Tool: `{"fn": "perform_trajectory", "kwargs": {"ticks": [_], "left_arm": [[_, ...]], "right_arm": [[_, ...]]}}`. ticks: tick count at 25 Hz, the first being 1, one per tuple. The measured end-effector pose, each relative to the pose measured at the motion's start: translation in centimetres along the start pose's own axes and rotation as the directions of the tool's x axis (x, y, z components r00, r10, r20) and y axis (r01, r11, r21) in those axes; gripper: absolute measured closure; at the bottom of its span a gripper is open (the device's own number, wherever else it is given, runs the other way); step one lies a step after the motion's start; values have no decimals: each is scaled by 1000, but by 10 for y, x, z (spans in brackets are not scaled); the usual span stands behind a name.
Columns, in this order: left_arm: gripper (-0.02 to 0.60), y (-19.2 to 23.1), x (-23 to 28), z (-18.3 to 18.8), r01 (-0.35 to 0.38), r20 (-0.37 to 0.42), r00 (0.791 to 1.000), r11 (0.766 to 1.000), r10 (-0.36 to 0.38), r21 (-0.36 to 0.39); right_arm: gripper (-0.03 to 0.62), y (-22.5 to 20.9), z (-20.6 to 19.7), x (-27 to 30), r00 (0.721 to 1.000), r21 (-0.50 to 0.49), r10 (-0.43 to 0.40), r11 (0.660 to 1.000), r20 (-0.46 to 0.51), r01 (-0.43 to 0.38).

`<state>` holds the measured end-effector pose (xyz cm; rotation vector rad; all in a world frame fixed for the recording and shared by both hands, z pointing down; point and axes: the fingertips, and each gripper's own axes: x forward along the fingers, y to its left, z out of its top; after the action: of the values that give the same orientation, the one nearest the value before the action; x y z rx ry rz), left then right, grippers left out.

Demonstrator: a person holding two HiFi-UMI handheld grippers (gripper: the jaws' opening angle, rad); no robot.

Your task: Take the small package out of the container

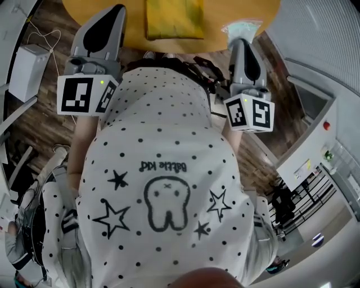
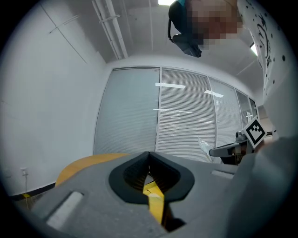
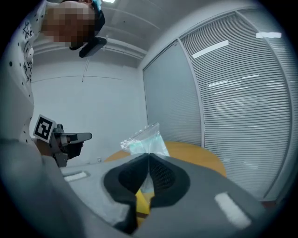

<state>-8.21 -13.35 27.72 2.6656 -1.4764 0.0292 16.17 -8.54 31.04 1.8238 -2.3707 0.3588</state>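
Left claw out over the left edge of the round orange surface, just right of a white box down on the wooden floor; black pads pressed together at the tip, nothing between them. Checkered marker cube at its rear, close against a white shirt printed with black dots, stars and a tooth drawing. To the right of that claw and apart from it, a yellow bag lying flat on the surface, touched by neither claw. Right of the bag and well clear of it, over the surface's right edge, the small package: a see-through plastic pouch with something pale blue-green inside, contact with the surface impossible to judge. Lower edge of the pouch pinched in the right claw, pads shut tight on it, the rest of the pouch upright above the closed tips in the right gripper view. Second marker cube behind this claw. In the right gripper view, plain white wall at left with the left claw's tip far off in front of it, slatted blinds at right. At the far right of the head view, a small red button on a white cabinet.
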Motion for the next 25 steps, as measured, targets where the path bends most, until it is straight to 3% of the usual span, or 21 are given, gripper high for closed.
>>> {"fn": "perform_trajectory", "kwargs": {"ticks": [7, 11, 25], "left_arm": [[571, -10, -2, -17, 32, -46, 998, 999, -34, -37], [571, -19, 7, -10, 72, -30, 997, 997, -72, -27], [571, -9, 2, -15, 25, -38, 999, 999, -26, -47]], "right_arm": [[589, 5, -8, -7, 1000, 13, -10, 1000, -6, 10], [590, 4, -7, -4, 1000, -6, -4, 1000, -15, 4], [589, 10, -7, 3, 1000, 18, 20, 1000, -12, -20]]}}
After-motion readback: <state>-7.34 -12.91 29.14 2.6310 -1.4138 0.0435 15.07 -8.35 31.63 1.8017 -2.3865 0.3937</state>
